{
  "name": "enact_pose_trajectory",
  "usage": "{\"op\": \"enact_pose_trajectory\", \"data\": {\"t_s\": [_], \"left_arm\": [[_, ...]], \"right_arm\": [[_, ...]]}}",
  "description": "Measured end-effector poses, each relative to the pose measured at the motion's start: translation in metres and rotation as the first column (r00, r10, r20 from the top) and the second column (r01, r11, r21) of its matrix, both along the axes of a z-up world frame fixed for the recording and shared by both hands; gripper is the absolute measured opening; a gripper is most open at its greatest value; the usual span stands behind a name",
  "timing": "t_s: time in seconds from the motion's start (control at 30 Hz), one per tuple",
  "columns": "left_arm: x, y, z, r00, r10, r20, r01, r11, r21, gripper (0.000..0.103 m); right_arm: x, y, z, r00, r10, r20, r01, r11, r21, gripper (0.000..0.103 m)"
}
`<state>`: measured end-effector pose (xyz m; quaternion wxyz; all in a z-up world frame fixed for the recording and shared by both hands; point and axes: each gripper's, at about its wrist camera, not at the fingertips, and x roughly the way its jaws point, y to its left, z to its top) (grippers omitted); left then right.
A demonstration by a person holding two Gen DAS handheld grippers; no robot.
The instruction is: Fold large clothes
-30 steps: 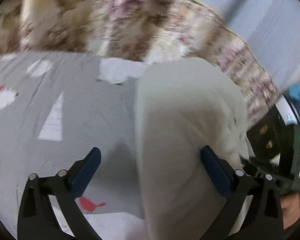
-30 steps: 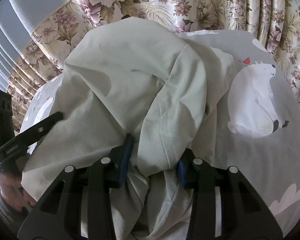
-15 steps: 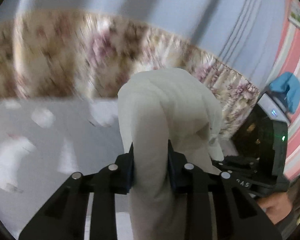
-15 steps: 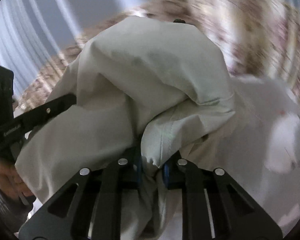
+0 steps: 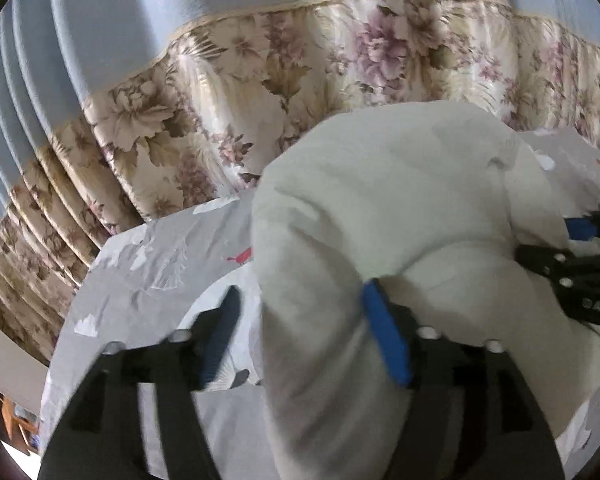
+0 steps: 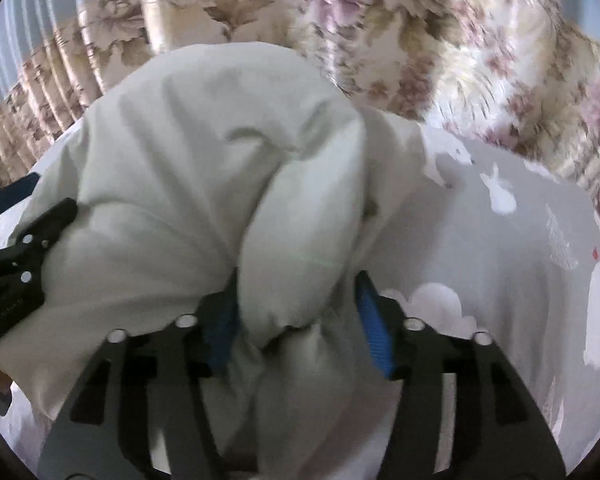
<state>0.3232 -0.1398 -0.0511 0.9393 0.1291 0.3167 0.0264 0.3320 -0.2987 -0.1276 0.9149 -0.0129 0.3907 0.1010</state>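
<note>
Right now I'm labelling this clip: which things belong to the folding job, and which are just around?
In the job:
garment, pale, bunched
left gripper, fingers apart around a fold
right gripper, fingers apart around a fold

Just around:
sheet, grey with animal print, under the garment
curtain, floral, behind

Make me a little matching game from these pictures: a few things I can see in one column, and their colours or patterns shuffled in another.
Things:
1. garment
2. bed sheet
3. curtain
4. finger pads

Looks:
A. cream with purple and brown flowers
B. bright blue
C. plain pale, whitish green
D. grey with white animals and small red birds

Pairs: 1-C, 2-D, 3-A, 4-B
</note>
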Motion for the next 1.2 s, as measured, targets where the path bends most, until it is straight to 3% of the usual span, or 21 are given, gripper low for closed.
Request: {"op": "enact_pose_trajectory", "data": {"t_s": [0.03, 0.1, 0.17, 0.23, 0.3, 0.43, 0.53, 0.63, 0.73, 0.9, 1.2], "left_arm": [[0.0, 0.004, -0.001, 1.0, 0.003, 0.006, -0.003, 1.0, -0.003, 0.081], [-0.006, 0.011, 0.001, 1.0, -0.005, 0.022, 0.006, 0.999, -0.051, 0.081], [-0.007, 0.02, 0.011, 1.0, -0.011, -0.007, 0.009, 0.989, -0.146, 0.08], [-0.019, 0.028, 0.027, 1.0, -0.017, -0.016, 0.013, 0.978, -0.21, 0.08], [-0.044, 0.033, 0.047, 1.0, -0.019, -0.005, 0.018, 0.977, -0.212, 0.091], [-0.13, 0.042, 0.072, 0.996, 0.032, 0.079, -0.018, 0.986, -0.167, 0.1], [-0.19, 0.048, 0.08, 0.988, 0.07, 0.138, -0.046, 0.985, -0.166, 0.101], [-0.251, 0.048, 0.077, 0.985, 0.066, 0.162, -0.035, 0.982, -0.188, 0.101], [-0.277, 0.044, 0.069, 0.99, 0.014, 0.14, 0.019, 0.972, -0.235, 0.101], [-0.291, 0.053, 0.068, 0.991, 0.033, 0.128, 0.004, 0.961, -0.276, 0.101], [-0.294, 0.07, 0.073, 0.988, 0.037, 0.149, 0.01, 0.953, -0.302, 0.101]], "right_arm": [[-0.004, -0.005, 0.004, 1.0, -0.022, 0.013, 0.022, 1.0, 0.013, 0.072], [-0.013, -0.011, 0.013, 0.998, -0.05, 0.031, 0.048, 0.997, 0.062, 0.077], [-0.038, -0.016, 0.035, 0.994, -0.06, 0.096, 0.047, 0.99, 0.131, 0.091], [-0.068, -0.017, 0.056, 0.984, -0.085, 0.157, 0.063, 0.988, 0.143, 0.1], [-0.103, -0.013, 0.075, 0.976, -0.109, 0.19, 0.084, 0.988, 0.133, 0.1], [-0.188, -0.002, 0.1, 0.957, -0.213, 0.198, 0.194, 0.975, 0.109, 0.1], [-0.259, 0.009, 0.104, 0.933, -0.234, 0.275, 0.213, 0.972, 0.102, 0.1], [-0.297, 0.023, 0.094, 0.922, -0.204, 0.329, 0.201, 0.979, 0.045, 0.1], [-0.315, 0.034, 0.081, 0.922, -0.181, 0.341, 0.2, 0.98, -0.02, 0.1], [-0.32, 0.022, 0.075, 0.932, -0.198, 0.305, 0.208, 0.978, 0.0, 0.1], [-0.323, 0.003, 0.078, 0.896, -0.283, 0.341, 0.306, 0.952, -0.014, 0.1]]}}
